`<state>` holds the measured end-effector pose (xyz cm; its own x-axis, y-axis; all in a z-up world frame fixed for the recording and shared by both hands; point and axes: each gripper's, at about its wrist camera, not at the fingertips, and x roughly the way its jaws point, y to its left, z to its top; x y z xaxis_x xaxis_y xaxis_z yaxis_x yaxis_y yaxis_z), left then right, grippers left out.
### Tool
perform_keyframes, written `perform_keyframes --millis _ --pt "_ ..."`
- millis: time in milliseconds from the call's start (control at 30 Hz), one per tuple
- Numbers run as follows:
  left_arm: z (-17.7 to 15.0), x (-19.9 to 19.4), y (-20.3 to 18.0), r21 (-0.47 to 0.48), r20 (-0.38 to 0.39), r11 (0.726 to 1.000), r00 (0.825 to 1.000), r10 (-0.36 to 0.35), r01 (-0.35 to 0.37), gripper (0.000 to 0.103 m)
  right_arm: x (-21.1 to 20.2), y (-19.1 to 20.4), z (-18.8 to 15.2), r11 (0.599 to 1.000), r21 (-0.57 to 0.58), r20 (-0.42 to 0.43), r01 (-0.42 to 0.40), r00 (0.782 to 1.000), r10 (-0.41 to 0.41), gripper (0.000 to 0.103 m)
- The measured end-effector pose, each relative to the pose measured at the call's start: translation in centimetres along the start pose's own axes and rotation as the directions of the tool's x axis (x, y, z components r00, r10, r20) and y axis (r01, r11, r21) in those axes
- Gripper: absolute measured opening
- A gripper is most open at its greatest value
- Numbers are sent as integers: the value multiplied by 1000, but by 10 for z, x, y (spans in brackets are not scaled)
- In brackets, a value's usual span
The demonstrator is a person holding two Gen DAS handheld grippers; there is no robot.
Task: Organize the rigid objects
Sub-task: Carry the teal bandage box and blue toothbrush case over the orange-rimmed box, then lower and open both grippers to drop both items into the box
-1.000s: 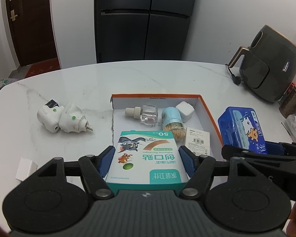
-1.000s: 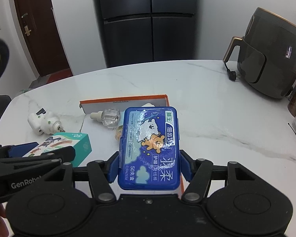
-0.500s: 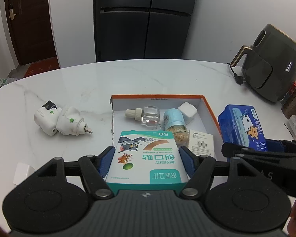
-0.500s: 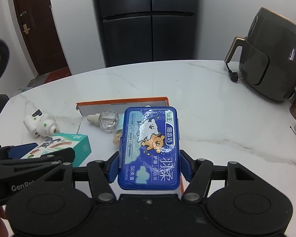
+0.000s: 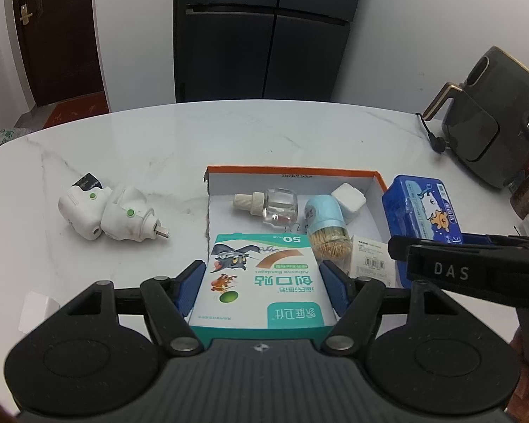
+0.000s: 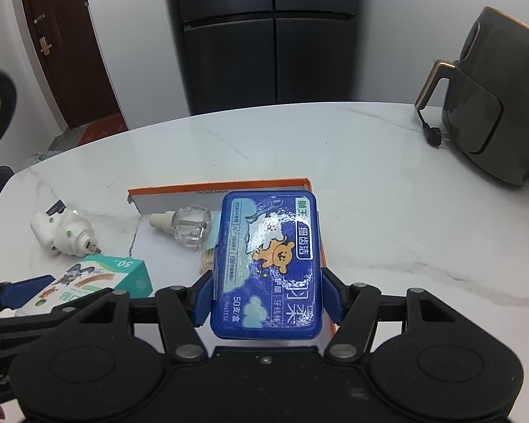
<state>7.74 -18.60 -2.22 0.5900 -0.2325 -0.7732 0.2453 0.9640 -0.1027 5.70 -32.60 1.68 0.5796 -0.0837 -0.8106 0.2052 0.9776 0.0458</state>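
My left gripper (image 5: 262,283) is shut on a teal and white bandage box (image 5: 261,282), held above the near end of an orange-edged cardboard tray (image 5: 292,171). My right gripper (image 6: 268,292) is shut on a blue floss-pick case (image 6: 269,261), held over the tray's right side (image 6: 310,187); the case also shows in the left wrist view (image 5: 421,211). In the tray lie a clear glass bottle (image 5: 271,206), a light-blue toothpick jar (image 5: 326,227), a white cube (image 5: 349,199) and a small white card (image 5: 372,257).
Two white plug-in devices (image 5: 105,216) lie on the white marble table (image 5: 264,134) left of the tray. A small white block (image 5: 35,308) sits near the table's left front. A dark air fryer (image 5: 490,116) stands at the far right, with jars (image 5: 527,190) beside it.
Both grippers have lifted and drawn back a little with their boxes, so the tray and table objects sit slightly lower and farther in view. Both grips hold.
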Motion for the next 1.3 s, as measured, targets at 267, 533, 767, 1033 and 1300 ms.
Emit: perform_keyframes --millis 267,533,767,1033,1300 --pt "6 13 4 -13 -13 1000 1000 -4 4 71 20 -1 7 1000 6 -25 9 1000 -9 73" --pt "15 24 2 -16 -9 1000 1000 -17 17 71 28 -3 10 1000 5 -35 13 999 -13 73" --pt "17 34 0 -30 -13 999 1000 -23 22 71 32 -6 15 1000 12 -15 12 1000 -12 76" --pt "14 48 -4 -52 -20 998 999 -35 34 71 13 -19 8 999 38 32 19 999 -20 79" --pt "6 48 -14 -52 -39 994 995 -95 93 86 -9 -21 -2 999 38 54 18 998 -20 79"
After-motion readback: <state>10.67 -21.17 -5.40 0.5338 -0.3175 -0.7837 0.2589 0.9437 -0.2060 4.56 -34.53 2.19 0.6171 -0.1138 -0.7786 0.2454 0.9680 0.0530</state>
